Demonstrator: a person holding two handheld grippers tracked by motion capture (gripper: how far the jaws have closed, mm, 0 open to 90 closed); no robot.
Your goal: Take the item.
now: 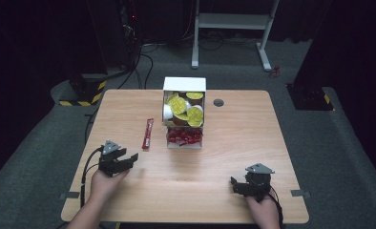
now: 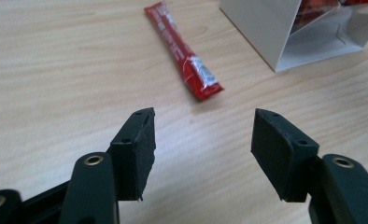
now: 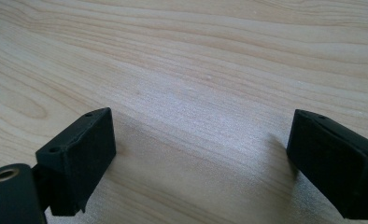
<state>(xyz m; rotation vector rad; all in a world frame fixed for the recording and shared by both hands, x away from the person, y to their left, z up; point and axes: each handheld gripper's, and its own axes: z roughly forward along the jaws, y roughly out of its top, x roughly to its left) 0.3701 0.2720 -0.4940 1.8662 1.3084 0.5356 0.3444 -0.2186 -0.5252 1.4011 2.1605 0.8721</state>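
Nearest the person, the right gripper (image 1: 238,185) sits low over the pale wooden worktop (image 1: 234,143), its fingers (image 3: 79,154) spread wide with only bare wood grain between them. The left gripper (image 1: 129,160) hovers at the near left, fingers (image 2: 135,149) apart and holding nothing.

Just beyond it lies the slim red foil sachet (image 1: 148,133), flat on the wood. In the high view its long axis runs almost straight away from the person; in the left gripper view it slants, its crimped near end (image 2: 205,86) pointing toward the gap between the fingers, with nothing between.

Just right of the sachet stands the white open-fronted cardboard box (image 1: 184,83). The high view shows yellow-lidded cups (image 1: 194,114) above and red sachets (image 1: 183,137) below; the left gripper view catches its lower corner (image 2: 266,32).
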